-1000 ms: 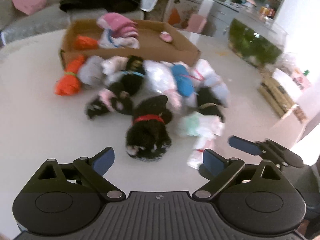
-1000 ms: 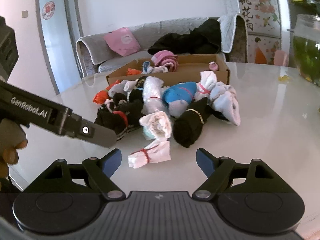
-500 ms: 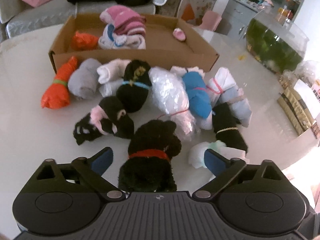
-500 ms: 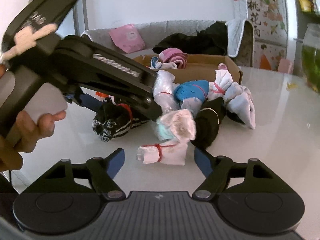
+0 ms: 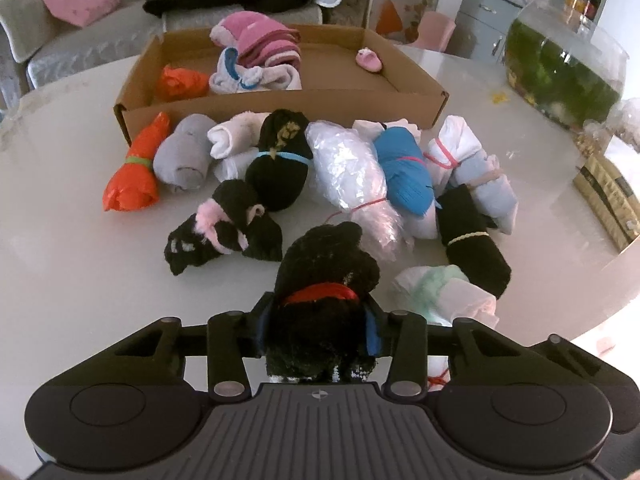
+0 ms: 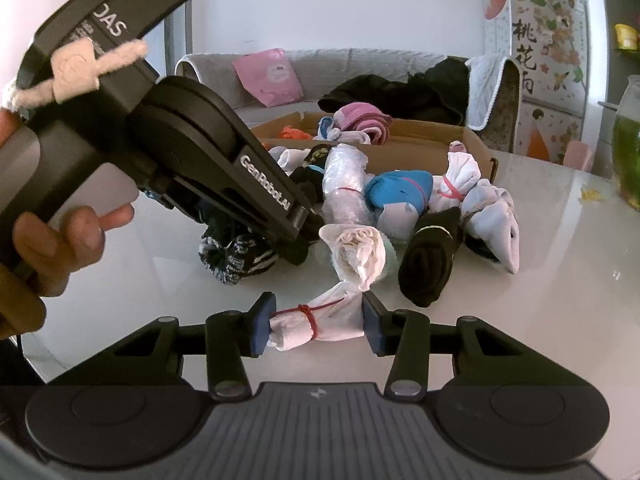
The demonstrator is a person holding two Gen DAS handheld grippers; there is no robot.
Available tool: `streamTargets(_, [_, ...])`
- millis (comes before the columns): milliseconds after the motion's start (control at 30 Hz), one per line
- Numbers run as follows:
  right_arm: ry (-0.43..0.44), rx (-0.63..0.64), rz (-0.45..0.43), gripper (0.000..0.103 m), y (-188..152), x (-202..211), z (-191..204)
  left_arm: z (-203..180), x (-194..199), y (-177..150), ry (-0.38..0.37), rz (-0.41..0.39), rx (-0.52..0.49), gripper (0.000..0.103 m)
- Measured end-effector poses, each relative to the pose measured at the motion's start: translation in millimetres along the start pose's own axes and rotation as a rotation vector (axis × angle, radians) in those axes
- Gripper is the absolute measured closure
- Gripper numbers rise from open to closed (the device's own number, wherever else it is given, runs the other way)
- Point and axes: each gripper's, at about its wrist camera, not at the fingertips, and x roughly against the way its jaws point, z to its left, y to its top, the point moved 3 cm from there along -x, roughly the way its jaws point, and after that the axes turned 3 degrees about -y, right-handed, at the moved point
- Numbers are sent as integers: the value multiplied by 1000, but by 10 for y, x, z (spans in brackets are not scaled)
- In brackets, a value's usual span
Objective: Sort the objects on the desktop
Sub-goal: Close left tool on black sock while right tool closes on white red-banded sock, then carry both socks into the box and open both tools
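Note:
My left gripper (image 5: 318, 330) is shut on a black sock bundle with a red band (image 5: 324, 280) at the near edge of the pile. In the right wrist view that bundle (image 6: 236, 256) lies on the table under the left gripper's fingers (image 6: 296, 236). My right gripper (image 6: 316, 326) is shut on a white bundle tied with a red band (image 6: 316, 320) on the table. Several more rolled bundles lie behind: orange (image 5: 132, 176), grey (image 5: 184, 158), black with a blue band (image 5: 280, 164), blue (image 5: 404, 176) and black with a yellow band (image 5: 472, 248).
A shallow cardboard box (image 5: 280, 100) stands behind the pile and holds pink socks (image 5: 260, 44), an orange bundle (image 5: 180, 82) and a small pink item (image 5: 370, 60). A glass fish tank (image 5: 560, 68) stands at the far right. The white table's edge (image 5: 616, 264) runs close on the right.
Both grippers moved forward and closed: the left onto the black red-banded bundle, the right onto the white red-banded bundle. Both were open a second ago.

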Motion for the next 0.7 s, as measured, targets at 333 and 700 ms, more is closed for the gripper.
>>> streamTargets(333, [25, -26, -1, 62, 41, 39, -54, 168, 259, -14, 24, -32, 37, 54])
streamTargets(700, [45, -94, -93, 61, 254, 231, -240, 348, 518, -32, 36, -55, 72, 53])
